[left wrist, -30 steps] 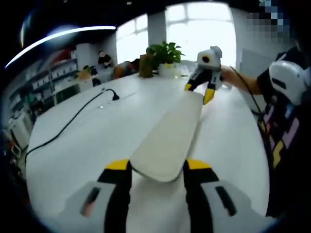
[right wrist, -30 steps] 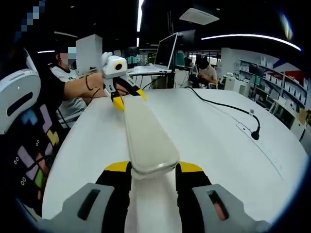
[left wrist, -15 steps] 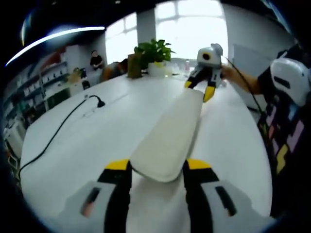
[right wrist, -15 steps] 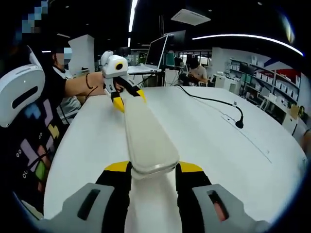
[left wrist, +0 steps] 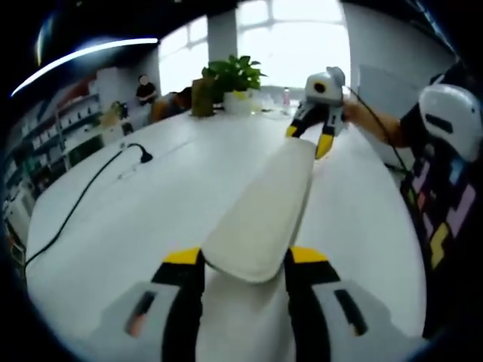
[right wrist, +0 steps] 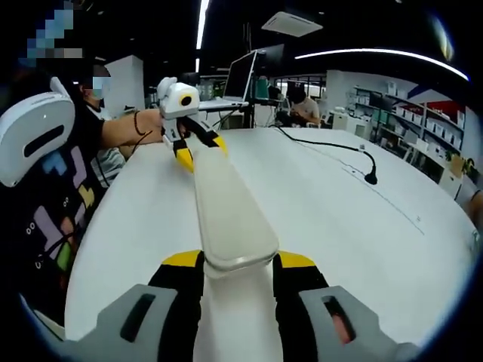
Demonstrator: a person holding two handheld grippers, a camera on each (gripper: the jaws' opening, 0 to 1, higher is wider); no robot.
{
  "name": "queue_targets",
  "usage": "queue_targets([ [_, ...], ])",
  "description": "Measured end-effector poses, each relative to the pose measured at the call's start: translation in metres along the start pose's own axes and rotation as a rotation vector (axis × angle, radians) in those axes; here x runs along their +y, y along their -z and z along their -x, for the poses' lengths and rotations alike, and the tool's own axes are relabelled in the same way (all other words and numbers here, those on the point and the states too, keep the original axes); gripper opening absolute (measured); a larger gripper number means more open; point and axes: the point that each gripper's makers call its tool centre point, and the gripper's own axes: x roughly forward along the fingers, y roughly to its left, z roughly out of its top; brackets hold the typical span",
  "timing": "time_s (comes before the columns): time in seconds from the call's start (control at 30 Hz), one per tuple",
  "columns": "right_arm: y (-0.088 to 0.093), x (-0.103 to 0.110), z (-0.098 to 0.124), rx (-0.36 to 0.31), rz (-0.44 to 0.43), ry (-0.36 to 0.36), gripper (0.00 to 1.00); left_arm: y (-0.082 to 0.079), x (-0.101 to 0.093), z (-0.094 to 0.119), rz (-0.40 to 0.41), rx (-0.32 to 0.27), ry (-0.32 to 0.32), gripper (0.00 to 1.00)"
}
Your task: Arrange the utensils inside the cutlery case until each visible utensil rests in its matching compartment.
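Spanning the white table (left wrist: pixel 136 226), the closed cutlery case (left wrist: pixel 266 215) is clamped lengthwise, one end in the left gripper (left wrist: pixel 241 265), the other in the right gripper (right wrist: pixel 230 268).

I work at a wide white table (left wrist: pixel 151 204). A black cable (left wrist: pixel 83 197) trails across it — beyond its far edge a potted plant (left wrist: pixel 232 75) stands before bright windows (left wrist: pixel 302 38). Shelves (right wrist: pixel 411 128) and a monitor (right wrist: pixel 243 74) lie past the table under ceiling light strips (right wrist: pixel 377 53).
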Motion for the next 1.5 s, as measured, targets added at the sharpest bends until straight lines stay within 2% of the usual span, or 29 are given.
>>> queue_targets([
  [0.27, 0.012, -0.002, -0.009, 0.026, -0.022, -0.023, 0.37, 0.008, 0.000, -0.004, 0.013, 0.018, 0.006, 0.45],
  [0.6, 0.019, -0.004, -0.012, 0.040, -0.031, -0.026, 0.37, 0.016, 0.001, -0.011, 0.027, 0.032, 0.008, 0.45],
  [1.1, 0.022, -0.001, -0.012, 0.028, -0.038, -0.035, 0.37, 0.020, -0.001, -0.012, 0.025, 0.033, 0.022, 0.45],
  [1.5, 0.025, -0.001, -0.015, 0.061, -0.019, -0.020, 0.37, 0.022, -0.002, -0.012, 0.016, 0.029, 0.021, 0.45],
])
